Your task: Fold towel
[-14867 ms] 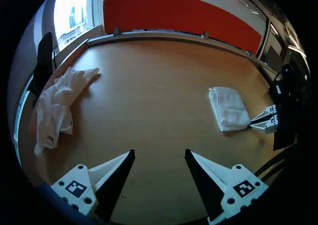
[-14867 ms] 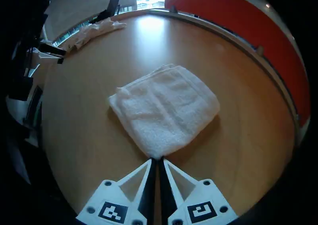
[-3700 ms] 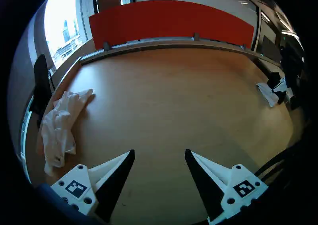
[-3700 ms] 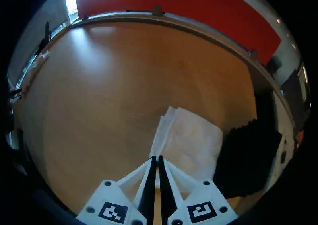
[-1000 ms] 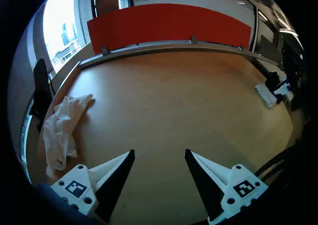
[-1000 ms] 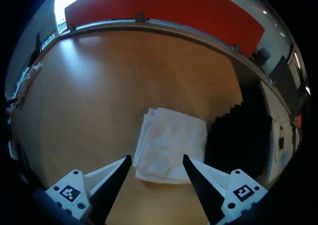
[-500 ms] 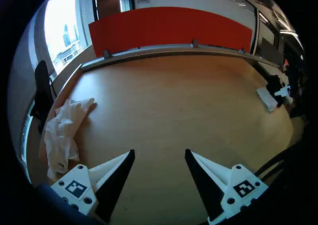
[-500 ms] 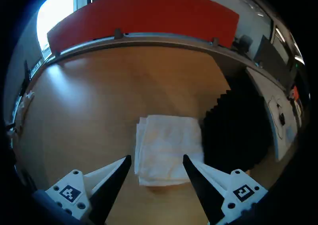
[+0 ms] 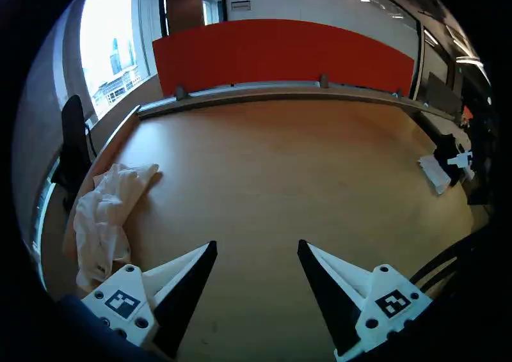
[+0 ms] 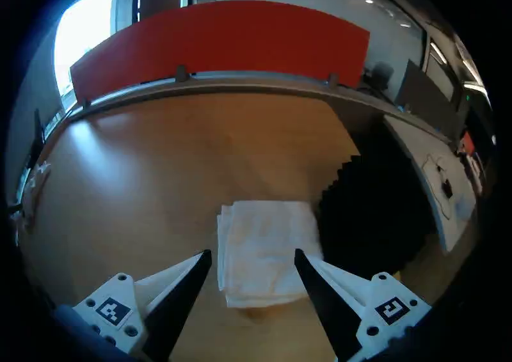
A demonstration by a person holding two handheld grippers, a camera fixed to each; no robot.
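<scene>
Holding wide and empty, your left gripper [image 9: 256, 253] has stayed so, well short of the red panel [image 9: 281, 48]. Your right gripper [image 10: 251, 263], shut earlier, now stands wide over the folded towel [image 10: 265, 250], short of that panel. A dark shape [image 10: 377, 221] beside it is unreadable.

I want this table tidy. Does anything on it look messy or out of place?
Yes. In the left gripper view, a crumpled white cloth lies bunched in an unfolded heap along the left edge of the table. The folded towel looks neat, lying flat with its layers stacked squarely.
</scene>
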